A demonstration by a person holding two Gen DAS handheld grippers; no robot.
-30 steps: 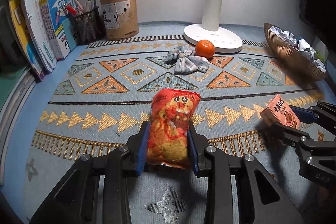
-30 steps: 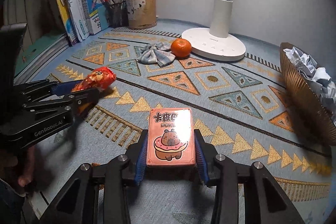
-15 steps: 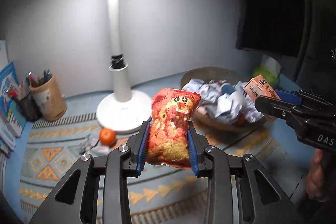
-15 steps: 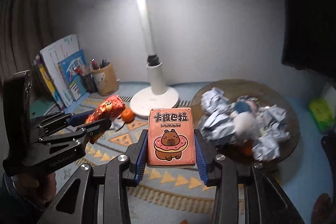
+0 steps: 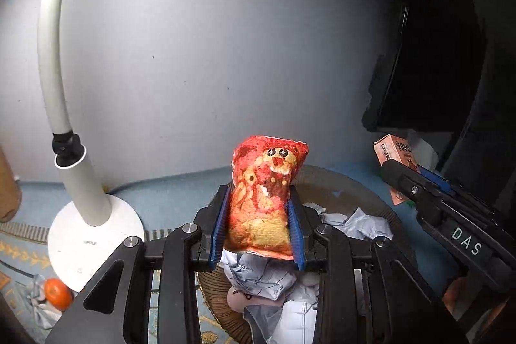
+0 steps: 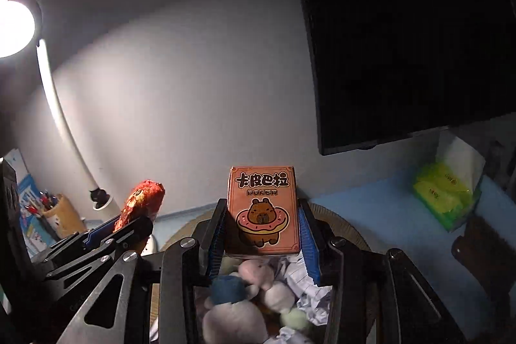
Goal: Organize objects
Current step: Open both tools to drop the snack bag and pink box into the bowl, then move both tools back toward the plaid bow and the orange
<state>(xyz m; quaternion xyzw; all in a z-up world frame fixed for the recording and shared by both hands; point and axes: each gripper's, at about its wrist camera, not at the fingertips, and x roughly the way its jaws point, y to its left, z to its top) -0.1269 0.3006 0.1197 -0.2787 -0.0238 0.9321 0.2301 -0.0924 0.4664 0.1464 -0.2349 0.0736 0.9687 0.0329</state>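
Observation:
My left gripper is shut on a red and yellow snack bag and holds it above the woven basket. The bag also shows in the right wrist view, at the left. My right gripper is shut on an orange card box with a capybara picture, also above the basket. The box shows in the left wrist view, at the right. The basket holds crumpled paper and small soft toys.
A white desk lamp stands left of the basket, with an orange and a checked cloth bow by its base. A green tissue pack lies at the right. A pen cup and books stand far left. A dark monitor hangs behind.
Both grippers have moved right and forward from over the patterned mat to above the basket, each still holding its object. The basket is now directly under both.

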